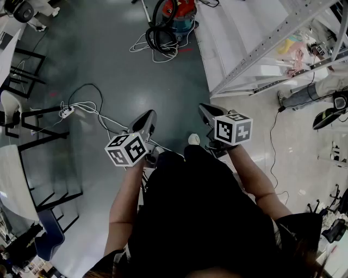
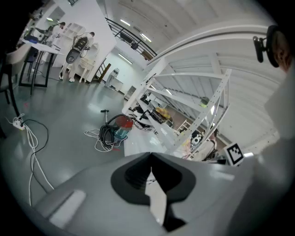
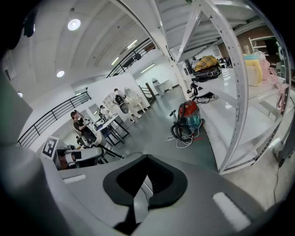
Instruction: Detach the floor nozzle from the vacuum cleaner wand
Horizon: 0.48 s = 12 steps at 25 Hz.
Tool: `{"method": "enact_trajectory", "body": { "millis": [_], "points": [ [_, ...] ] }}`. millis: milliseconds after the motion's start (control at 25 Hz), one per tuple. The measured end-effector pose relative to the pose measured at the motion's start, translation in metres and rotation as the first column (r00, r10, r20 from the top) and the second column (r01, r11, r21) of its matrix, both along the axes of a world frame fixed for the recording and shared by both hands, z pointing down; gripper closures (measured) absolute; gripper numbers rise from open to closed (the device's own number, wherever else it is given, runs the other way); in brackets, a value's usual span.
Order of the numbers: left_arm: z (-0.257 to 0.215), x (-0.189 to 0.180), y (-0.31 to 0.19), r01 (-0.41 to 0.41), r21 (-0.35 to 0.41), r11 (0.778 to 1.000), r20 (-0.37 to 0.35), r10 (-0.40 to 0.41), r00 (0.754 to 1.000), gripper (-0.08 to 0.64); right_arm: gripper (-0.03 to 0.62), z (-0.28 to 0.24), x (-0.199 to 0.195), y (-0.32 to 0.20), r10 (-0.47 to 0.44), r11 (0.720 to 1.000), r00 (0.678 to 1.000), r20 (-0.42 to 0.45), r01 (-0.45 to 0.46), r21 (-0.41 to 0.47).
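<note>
A red and teal canister vacuum cleaner (image 1: 176, 16) with a coiled black hose stands on the grey floor far ahead, beside the shelving. It also shows small in the left gripper view (image 2: 119, 129) and the right gripper view (image 3: 189, 116). A thin upright rod (image 2: 105, 115) stands just left of it; the floor nozzle is too small to make out. My left gripper (image 1: 148, 118) and right gripper (image 1: 204, 111) are held side by side at waist height, well short of the vacuum cleaner. Both are shut with nothing between the jaws.
A white cable with a power strip (image 1: 67, 112) trails over the floor at the left. Black-framed tables (image 1: 26, 68) line the left side. White metal shelving (image 1: 261, 51) runs along the right, and a person (image 1: 304, 93) is by it. My shoe (image 1: 193, 139) shows below.
</note>
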<state>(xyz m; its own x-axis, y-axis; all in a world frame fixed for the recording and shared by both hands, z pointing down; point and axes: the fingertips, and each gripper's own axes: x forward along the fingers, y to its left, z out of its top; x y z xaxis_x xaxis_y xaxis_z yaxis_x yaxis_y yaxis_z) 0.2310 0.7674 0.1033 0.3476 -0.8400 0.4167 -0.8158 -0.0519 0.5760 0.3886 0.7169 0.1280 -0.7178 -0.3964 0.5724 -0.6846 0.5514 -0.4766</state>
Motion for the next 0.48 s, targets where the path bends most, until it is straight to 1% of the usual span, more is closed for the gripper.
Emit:
{"method": "enact_trajectory", "body": {
  "millis": [160, 360, 480],
  "points": [
    [0.001, 0.008, -0.006, -0.015, 0.007, 1.0, 0.021, 0.015, 1.0, 0.551, 0.597, 0.004, 0.003, -0.006, -0.003, 1.0, 1.0, -0.001, 0.003, -0.004],
    [0.009, 0.011, -0.01, 0.002, -0.008, 1.0, 0.026, -0.002, 1.0, 0.551, 0.597, 0.006, 0.008, -0.012, -0.003, 1.0, 1.0, 0.002, 0.003, -0.003],
    [0.012, 0.017, -0.013, 0.019, -0.009, 1.0, 0.016, -0.019, 1.0, 0.551, 0.597, 0.007, 0.017, -0.016, 0.012, 1.0, 1.0, 0.02, -0.011, -0.022]
  ]
}}
